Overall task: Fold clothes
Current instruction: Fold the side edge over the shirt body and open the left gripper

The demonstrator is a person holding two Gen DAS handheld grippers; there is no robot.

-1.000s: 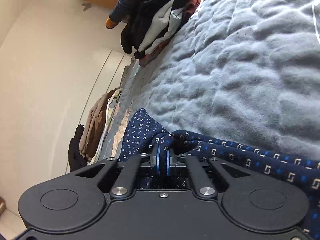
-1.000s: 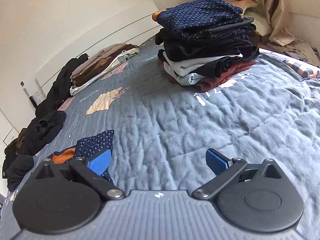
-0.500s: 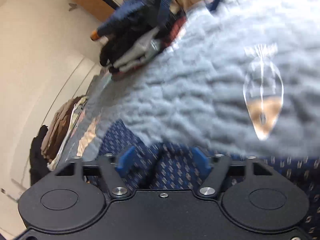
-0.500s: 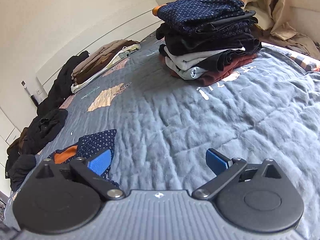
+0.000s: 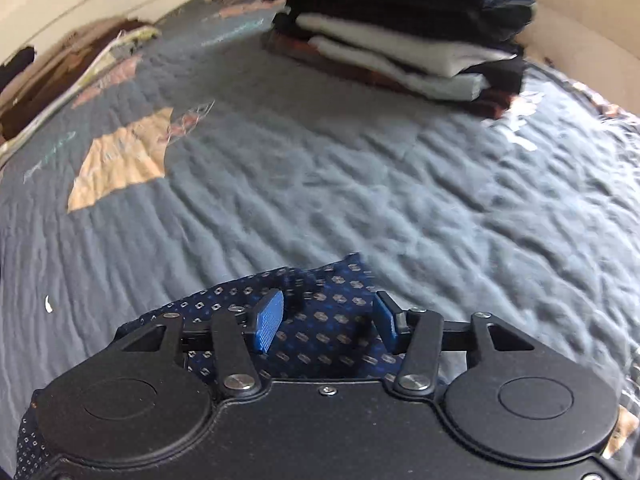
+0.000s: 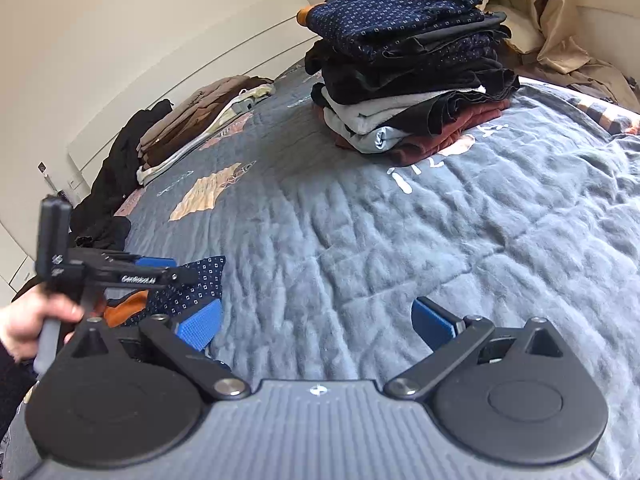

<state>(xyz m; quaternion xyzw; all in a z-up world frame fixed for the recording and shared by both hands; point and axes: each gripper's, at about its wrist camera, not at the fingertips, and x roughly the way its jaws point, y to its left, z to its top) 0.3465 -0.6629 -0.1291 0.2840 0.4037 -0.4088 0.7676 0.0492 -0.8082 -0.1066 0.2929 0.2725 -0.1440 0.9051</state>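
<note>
Two grippers are out over one grey quilt (image 6: 360, 240): the left gripper (image 5: 328, 320) and the right gripper (image 6: 316, 322), each with two blue pads. One loose navy patterned garment (image 5: 332, 332) lies on the quilt. There is one tall stack of folded clothes (image 6: 408, 60), one lower pile of brown and cream clothes (image 6: 200, 120), and one dark heap (image 6: 116, 184) beside it. One hand (image 6: 28, 324) shows.

Soft daylight, bright from the far right, glare on the quilt (image 5: 560, 184) at right, left wrist view smeared with motion blur, far folded stack (image 5: 404, 28) soft, right wrist view sharp, fisheye bending and dark corners
</note>
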